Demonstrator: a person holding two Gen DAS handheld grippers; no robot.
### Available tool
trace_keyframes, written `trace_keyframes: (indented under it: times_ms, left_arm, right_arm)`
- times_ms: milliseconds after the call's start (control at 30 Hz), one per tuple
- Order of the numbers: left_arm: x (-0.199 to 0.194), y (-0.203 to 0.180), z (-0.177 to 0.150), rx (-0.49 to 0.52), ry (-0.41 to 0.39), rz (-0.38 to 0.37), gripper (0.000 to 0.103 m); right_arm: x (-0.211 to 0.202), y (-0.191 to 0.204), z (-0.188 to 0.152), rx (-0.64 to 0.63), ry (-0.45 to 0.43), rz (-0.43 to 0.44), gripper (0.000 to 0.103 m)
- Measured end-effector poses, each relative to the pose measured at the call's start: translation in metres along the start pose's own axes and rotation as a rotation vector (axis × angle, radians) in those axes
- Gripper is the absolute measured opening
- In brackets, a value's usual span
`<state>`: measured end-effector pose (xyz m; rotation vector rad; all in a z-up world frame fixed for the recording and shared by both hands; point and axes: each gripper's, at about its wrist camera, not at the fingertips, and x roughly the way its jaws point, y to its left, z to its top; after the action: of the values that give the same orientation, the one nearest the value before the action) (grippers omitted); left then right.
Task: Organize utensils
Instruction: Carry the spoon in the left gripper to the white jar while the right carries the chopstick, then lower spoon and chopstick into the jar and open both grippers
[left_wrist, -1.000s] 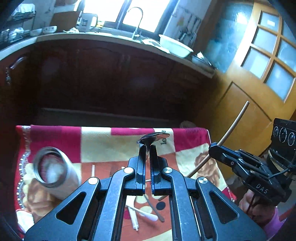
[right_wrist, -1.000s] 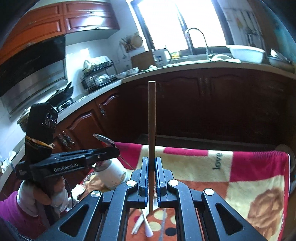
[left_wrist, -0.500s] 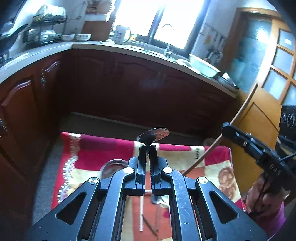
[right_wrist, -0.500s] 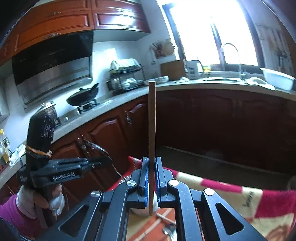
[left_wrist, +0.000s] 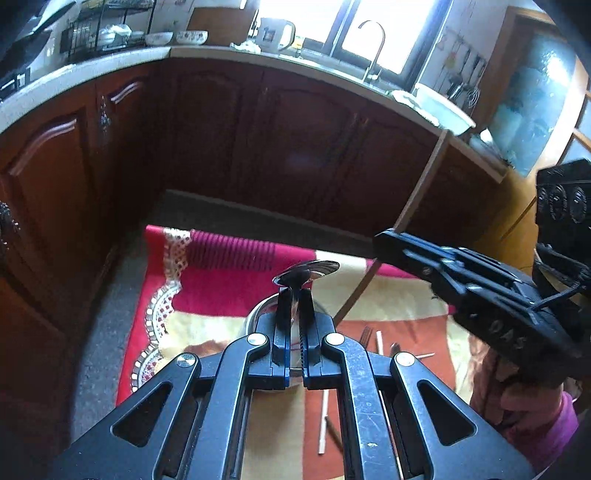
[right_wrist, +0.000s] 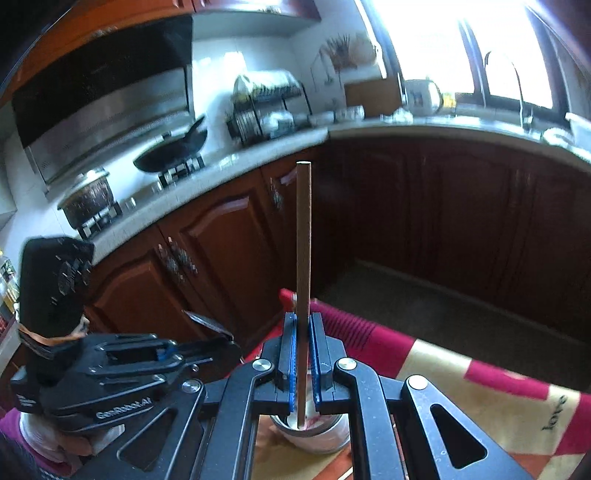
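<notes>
Wooden chopstick (right_wrist: 303, 236) clamped upright in right gripper (right_wrist: 303, 363), lower tip over steel cup (right_wrist: 310, 434). Metal spoon (left_wrist: 306, 272) pinched in left gripper (left_wrist: 294, 332). Best lowered singly, vertically, centred over rim.

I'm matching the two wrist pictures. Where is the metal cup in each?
Left wrist: the metal cup shows at centre, mostly hidden behind the left gripper holding the spoon.
Right wrist: bottom centre, below the chopstick.
Shared landmark: the red patterned cloth.
</notes>
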<state>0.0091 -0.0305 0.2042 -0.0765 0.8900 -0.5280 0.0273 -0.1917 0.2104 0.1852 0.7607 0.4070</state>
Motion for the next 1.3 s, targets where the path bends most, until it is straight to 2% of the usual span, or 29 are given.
trace_keyframes:
  times_ms: [233,533,633,833,900,933,967,1000,1033,1100,1300]
  left_arm:
    - [0.033,0.001,-0.006,0.003,0.038,0.027,0.002]
    - [0.055,0.0,-0.011,0.009,0.055,0.057,0.003]
    - [0.058,0.003,-0.013,0.004,0.058,0.075,0.003]
    - [0.058,0.006,-0.013,-0.007,0.056,0.09,0.003]
    - [0.058,0.006,-0.014,-0.013,0.061,0.091,0.003]
    - [0.058,0.006,-0.014,-0.015,0.063,0.092,0.004]
    - [0.058,0.006,-0.015,-0.014,0.066,0.096,0.006]
    - [0.057,0.005,-0.015,-0.013,0.067,0.098,0.01]
    - [0.055,0.004,-0.016,-0.009,0.066,0.101,0.012]
    - [0.052,0.002,-0.018,-0.002,0.06,0.111,0.025]
    - [0.039,-0.007,-0.022,0.0,0.032,0.118,0.046]
  right_arm:
    - [0.049,-0.02,-0.017,0.034,0.116,-0.011,0.006]
    - [0.074,-0.036,-0.032,0.106,0.183,0.001,0.006]
    - [0.074,-0.044,-0.036,0.142,0.209,0.007,0.006]
    - [0.058,-0.049,-0.042,0.17,0.187,0.018,0.006]
    - [0.053,-0.048,-0.043,0.163,0.18,0.019,0.009]
    - [0.053,-0.047,-0.043,0.159,0.179,0.016,0.015]
    - [0.052,-0.048,-0.043,0.156,0.181,0.01,0.022]
    - [0.051,-0.048,-0.043,0.157,0.18,0.003,0.025]
    - [0.049,-0.049,-0.043,0.161,0.176,0.0,0.026]
    - [0.044,-0.051,-0.044,0.175,0.167,0.008,0.026]
    - [0.021,-0.051,-0.055,0.163,0.151,-0.01,0.026]
